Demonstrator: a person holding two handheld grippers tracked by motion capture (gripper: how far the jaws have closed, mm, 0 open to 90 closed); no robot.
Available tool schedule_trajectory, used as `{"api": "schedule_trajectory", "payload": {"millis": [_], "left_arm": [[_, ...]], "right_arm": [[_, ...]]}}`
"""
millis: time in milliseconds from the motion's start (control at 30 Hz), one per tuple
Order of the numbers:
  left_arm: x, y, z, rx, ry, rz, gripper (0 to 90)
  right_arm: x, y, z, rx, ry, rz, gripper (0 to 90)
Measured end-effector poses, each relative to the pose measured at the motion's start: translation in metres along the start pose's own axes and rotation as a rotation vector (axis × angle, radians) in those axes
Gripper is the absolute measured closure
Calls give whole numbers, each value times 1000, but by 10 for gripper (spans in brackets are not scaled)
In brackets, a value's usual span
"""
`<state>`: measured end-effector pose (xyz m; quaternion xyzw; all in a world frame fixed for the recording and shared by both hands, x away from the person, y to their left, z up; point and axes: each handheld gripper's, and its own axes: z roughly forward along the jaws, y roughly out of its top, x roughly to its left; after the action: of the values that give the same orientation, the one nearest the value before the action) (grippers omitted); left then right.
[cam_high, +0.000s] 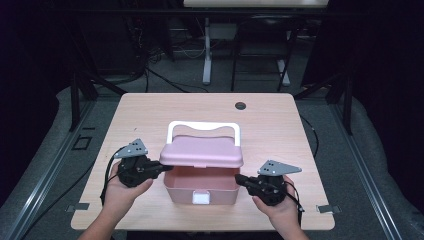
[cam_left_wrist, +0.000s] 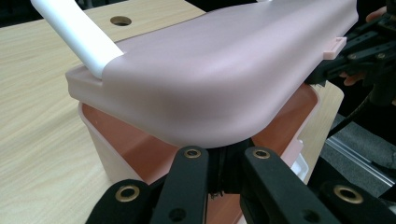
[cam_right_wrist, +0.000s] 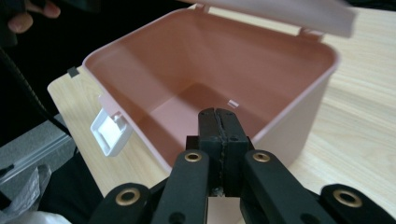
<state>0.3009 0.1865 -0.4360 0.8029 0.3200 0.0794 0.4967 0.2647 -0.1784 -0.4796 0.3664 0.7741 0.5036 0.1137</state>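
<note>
Left tool (cam_high: 167, 168) props pink lid (cam_high: 202, 152) above wooden table (cam_high: 150, 110).

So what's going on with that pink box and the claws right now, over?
Left claw under raised lid, propping it. Right claw shut, at pink box right rim. Box looks empty; nothing blocking.

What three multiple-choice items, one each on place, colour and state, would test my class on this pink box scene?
1. Where is the white latch?
A. front wall
B. back wall
C. on the lid

2. What colour is the handle?
A. black
B. white
C. pink

3. How is the lid?
A. shut flat
B. lying on the table
C. raised partly over the box

Answers: 1 A, the latch sits on the wall nearest the person. 2 B, the handle arches white behind the lid. 3 C, the open inside shows beneath it.
</note>
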Motion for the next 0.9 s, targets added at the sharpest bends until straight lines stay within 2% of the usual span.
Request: {"api": "schedule_trajectory", "payload": {"millis": [500,900], "left_arm": [[1,4,-1,-4,1,-3,900],[1,5,-1,-1,4,-2,900]], "right_arm": [[5,-6,19,24,16,-3,900],[7,-6,30,47,9,-32,900]]}}
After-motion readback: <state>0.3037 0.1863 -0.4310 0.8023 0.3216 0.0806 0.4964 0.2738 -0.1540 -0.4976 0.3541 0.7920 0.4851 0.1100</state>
